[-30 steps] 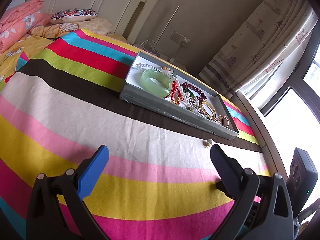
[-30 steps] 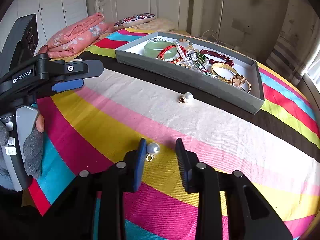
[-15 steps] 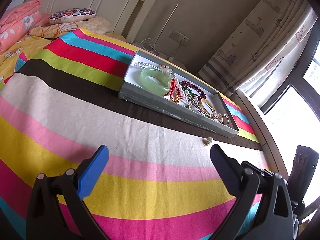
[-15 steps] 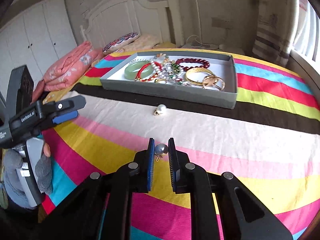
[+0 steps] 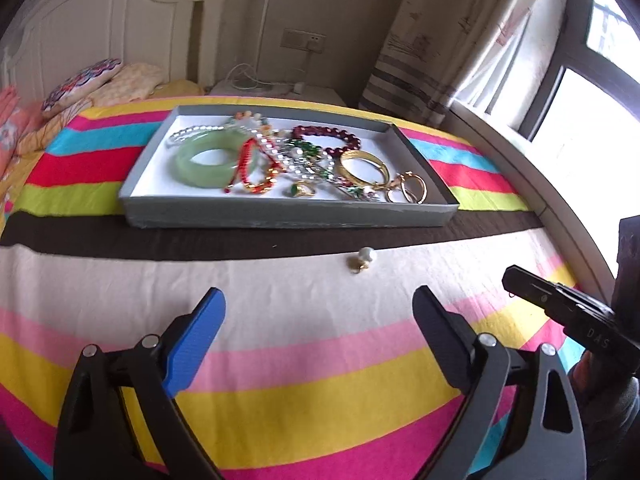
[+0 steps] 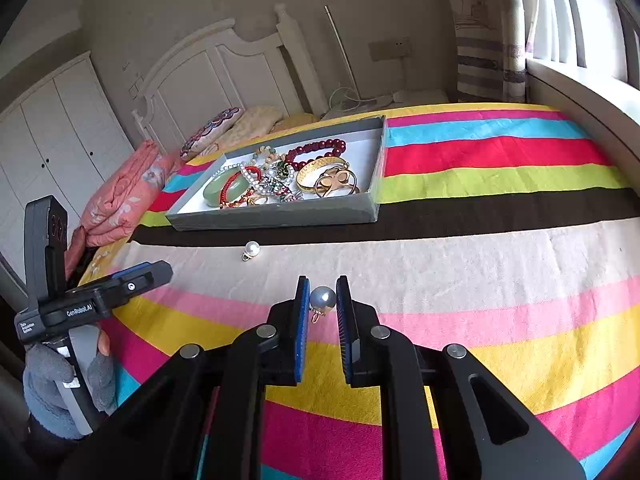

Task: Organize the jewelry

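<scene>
Daylight from the blown-out window [image 5: 592,128] – soft shadows, slight blur, heavy fisheye bending with dark corners.

left gripper [image 6: 132,280]: black, blue pad | glove [image 6: 52,384]: grey (perhaps knitted)

The tangled silver and green pieces [image 5: 308,164] in the grey tray [image 5: 280,216] were too blurred to separate. The right hand-held gripper [image 5: 516,280] ran off the picture's right edge. The gloved hand [image 6: 60,384] was cut by the left edge.
</scene>
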Available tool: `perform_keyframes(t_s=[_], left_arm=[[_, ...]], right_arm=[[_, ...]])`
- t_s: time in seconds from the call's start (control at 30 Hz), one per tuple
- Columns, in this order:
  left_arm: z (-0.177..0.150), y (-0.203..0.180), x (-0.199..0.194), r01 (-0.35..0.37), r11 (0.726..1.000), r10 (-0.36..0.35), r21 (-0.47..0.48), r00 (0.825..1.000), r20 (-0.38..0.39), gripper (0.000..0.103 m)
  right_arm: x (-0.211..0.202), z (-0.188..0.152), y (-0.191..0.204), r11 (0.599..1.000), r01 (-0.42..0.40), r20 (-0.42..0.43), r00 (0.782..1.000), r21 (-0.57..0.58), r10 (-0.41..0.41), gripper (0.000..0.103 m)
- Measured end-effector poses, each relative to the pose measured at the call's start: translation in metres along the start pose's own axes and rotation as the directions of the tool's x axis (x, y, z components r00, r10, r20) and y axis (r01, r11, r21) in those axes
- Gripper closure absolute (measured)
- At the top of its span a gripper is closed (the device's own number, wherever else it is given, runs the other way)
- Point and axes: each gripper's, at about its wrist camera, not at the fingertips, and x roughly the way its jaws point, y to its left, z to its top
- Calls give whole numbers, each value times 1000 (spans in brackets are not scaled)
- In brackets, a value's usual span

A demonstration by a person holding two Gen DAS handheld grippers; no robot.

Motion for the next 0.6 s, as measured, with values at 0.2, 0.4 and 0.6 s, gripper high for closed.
perform_keyframes(t_s=[0.2, 0.4, 0.6], left_arm=[[17, -42, 47, -21, 987, 33, 162, 997, -72, 44], [19, -51, 57, -35, 968, 55, 247, 996, -76, 90], [6, -45, 29, -35, 974, 38, 226, 999, -6, 90]], right_arm=[[-3, 0, -5, 999, -16, 18, 1000, 34, 15, 89], [-4, -1, -5, 999, -30, 18, 999, 37, 30, 89], [-4, -1, -7, 999, -35, 20, 999, 39, 34, 89]])
